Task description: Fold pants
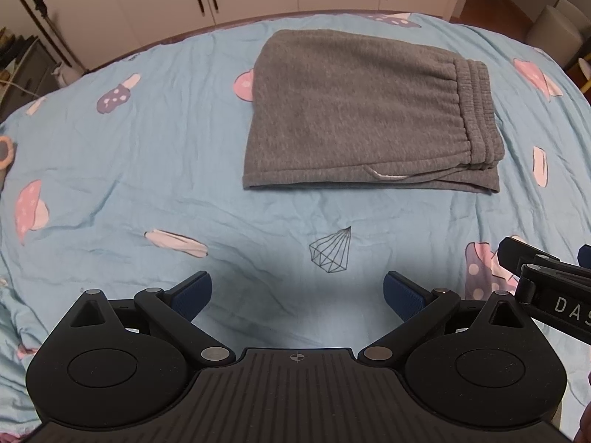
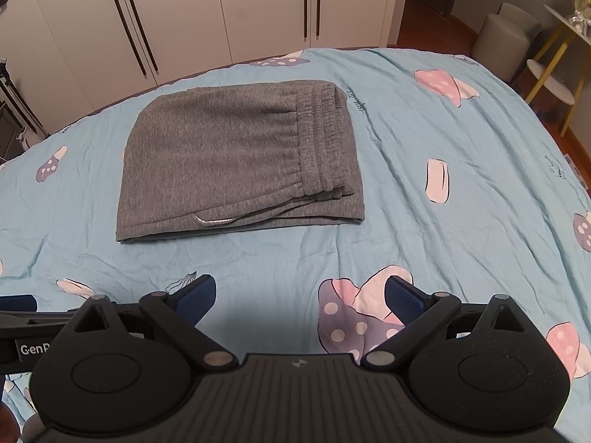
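Grey sweatpants lie folded into a flat rectangle on the blue bedsheet, the elastic waistband on the right side and a white drawstring at the near edge. They also show in the right wrist view. My left gripper is open and empty, held back from the pants over bare sheet. My right gripper is open and empty, also short of the pants. The right gripper's edge shows at the right of the left wrist view.
The sheet carries mushroom prints and is wrinkled. White wardrobe doors stand behind the bed. A grey stool and a yellow-legged side table stand beyond the bed's right edge. Clutter stands at the far left.
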